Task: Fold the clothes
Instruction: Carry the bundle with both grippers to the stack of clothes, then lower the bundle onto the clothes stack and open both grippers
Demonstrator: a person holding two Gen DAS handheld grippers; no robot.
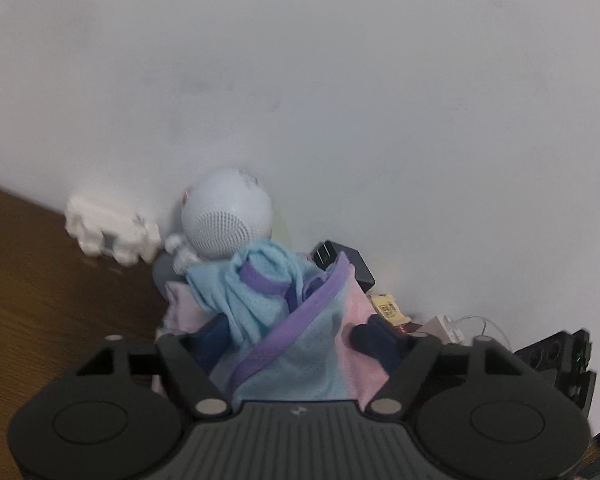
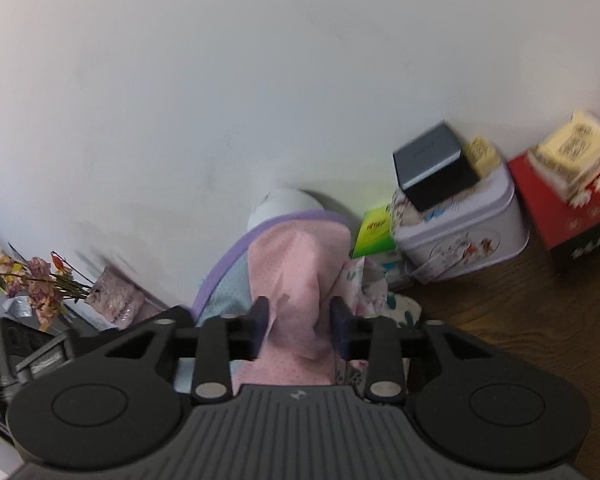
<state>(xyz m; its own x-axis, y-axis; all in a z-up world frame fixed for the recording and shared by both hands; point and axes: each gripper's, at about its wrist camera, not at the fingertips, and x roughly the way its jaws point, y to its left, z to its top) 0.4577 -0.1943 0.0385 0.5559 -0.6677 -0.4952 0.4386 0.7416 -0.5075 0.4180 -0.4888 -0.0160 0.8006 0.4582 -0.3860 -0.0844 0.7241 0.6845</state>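
garment (image 1: 296, 344) bunched between both grippers' parted fingers, grip unclear, white speaker (image 1: 226, 218) just behind

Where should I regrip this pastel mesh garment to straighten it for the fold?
Judging by the pictures, take the purple trim band, the garment's firmest edge. It runs diagonally between the left gripper's open fingers, so close there, coming from below. The right gripper already brackets a pink fold, fingers apart; pinch that.
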